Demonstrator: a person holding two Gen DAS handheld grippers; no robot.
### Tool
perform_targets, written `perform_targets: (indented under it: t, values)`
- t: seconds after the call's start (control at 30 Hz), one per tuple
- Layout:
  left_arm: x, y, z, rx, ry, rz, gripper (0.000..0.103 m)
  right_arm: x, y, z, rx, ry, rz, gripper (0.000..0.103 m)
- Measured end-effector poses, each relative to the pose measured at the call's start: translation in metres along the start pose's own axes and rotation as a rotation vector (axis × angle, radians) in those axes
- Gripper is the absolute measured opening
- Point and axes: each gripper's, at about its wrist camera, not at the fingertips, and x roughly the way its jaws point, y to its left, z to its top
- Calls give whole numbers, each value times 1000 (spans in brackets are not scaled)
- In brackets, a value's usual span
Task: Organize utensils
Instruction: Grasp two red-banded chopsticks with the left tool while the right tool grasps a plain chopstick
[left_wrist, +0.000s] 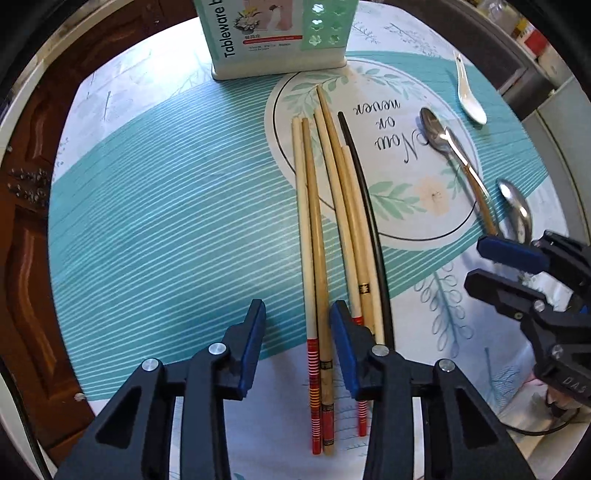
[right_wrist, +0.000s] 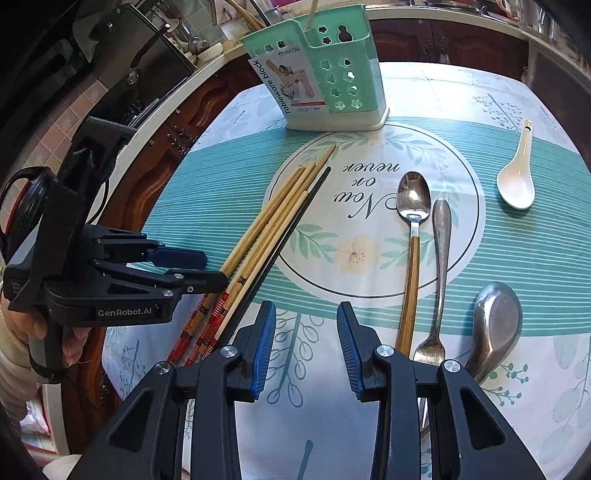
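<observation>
So in the left wrist view we had the left gripper (left_wrist: 298, 345) pointing down at the bundle of chopsticks (left_wrist: 334, 229), which ran up the middle of the frame on the teal tablecloth (left_wrist: 166, 206). Two of the sticks, the red-striped one (left_wrist: 313, 391) and its neighbour, sat in the gap between the blue pads (left_wrist: 341, 347), while the others lay under or past the right-hand pad. Jaws were partly spread and we couldn't see the pads actually pressing on anything.

The green tableware holder (right_wrist: 332, 85) stood at top centre in both views, with one stick poking out of it in the right wrist view.

Right gripper (right_wrist: 306, 347) hung at the bottom centre of its own frame, jaws partly apart with only cloth between them. To its right lay the wood-handled spoon (right_wrist: 413, 236), a fork (right_wrist: 439, 266) just beside it, and a steel ladle spoon (right_wrist: 495, 317) at lower right. The white ceramic spoon (right_wrist: 517, 177) sat well apart at upper right.
</observation>
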Motion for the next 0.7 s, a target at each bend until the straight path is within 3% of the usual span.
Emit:
perform_targets:
  t: [0.3, 0.43, 0.47, 0.53, 0.7]
  values:
    - [8, -1, 12, -8, 76, 19, 48, 8, -2, 1, 7, 16, 8, 35]
    - [14, -7, 28, 0, 117, 22, 48, 11, -1, 1, 4, 22, 17, 35]
    - [14, -7, 31, 5, 126, 20, 45, 12, -1, 1, 5, 23, 18, 35]
    - [14, -3, 38, -5, 141, 2, 9, 14, 0, 0, 7, 28, 21, 35]
    - [17, 6, 48, -48, 136, -41, 9, 18, -2, 0, 10, 38, 25, 35]
